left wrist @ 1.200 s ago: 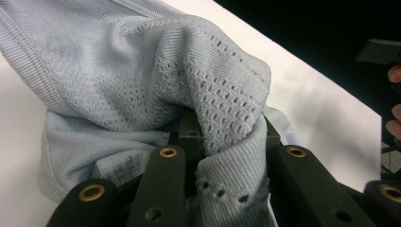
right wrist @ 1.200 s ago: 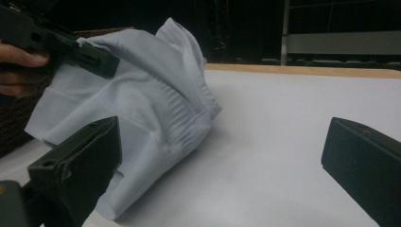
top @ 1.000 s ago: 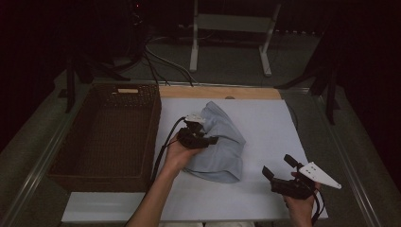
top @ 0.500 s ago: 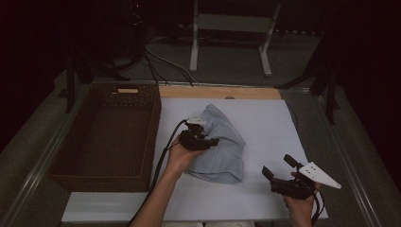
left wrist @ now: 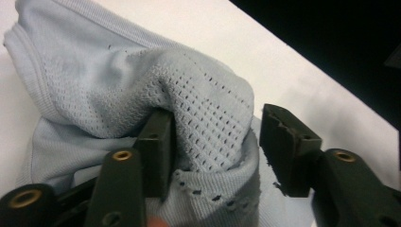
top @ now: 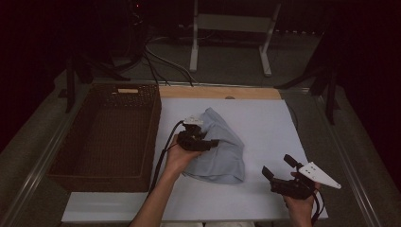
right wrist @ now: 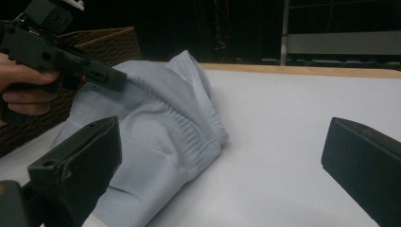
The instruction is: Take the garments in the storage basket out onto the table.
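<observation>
A fold of the light-blue garment (left wrist: 208, 123) bulges between the left hand-held gripper's (left wrist: 215, 142) spread jaws, unpinched.

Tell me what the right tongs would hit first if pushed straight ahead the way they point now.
Most likely the light blue garment. The right tongs stand open, aimed across bare white table, with the cloth bunched in the near left of their line. Depth is hard to judge.
</observation>
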Available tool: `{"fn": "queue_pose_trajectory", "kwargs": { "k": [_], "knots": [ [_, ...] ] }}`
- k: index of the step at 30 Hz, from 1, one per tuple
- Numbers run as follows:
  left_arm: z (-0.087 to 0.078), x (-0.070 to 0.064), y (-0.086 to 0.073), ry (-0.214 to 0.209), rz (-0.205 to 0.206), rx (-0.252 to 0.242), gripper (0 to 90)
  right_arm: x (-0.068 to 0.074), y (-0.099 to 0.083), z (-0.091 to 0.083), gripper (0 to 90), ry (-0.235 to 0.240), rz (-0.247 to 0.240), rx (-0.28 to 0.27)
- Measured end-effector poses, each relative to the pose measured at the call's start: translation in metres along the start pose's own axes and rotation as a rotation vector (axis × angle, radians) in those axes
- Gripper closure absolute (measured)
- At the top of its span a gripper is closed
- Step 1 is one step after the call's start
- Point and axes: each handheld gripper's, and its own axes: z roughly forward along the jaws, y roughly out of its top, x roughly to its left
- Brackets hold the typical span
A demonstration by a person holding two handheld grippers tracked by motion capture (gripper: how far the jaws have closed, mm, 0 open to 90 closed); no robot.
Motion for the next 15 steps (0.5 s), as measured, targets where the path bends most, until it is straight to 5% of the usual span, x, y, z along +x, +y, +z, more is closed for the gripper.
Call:
{"fn": "queue_pose_trajectory", "kwargs": {
  "k": [8,9,10,15],
  "knots": [
    [-0.0026,-0.0059,0.0013,0.058,0.023,-0.019,18.1,0.0,0.0,-0.0001,0.0,-0.001,0.0,-0.002],
    [-0.0026,-0.0059,0.0013,0.058,0.023,-0.019,5.5,0.0,0.0,-0.0001,0.0,-0.001,0.0,-0.002],
    [-0.0033,-0.0072,0.0015,0.086,0.035,-0.019,5.5,0.0,0.0,0.0,0.0,0.0,0.0,0.0],
    [-0.0097,-0.008,0.0024,0.098,0.044,-0.061,1.0,0.0002,0.0,0.0001,0.0,0.001,0.0,0.0]
  ]
}}
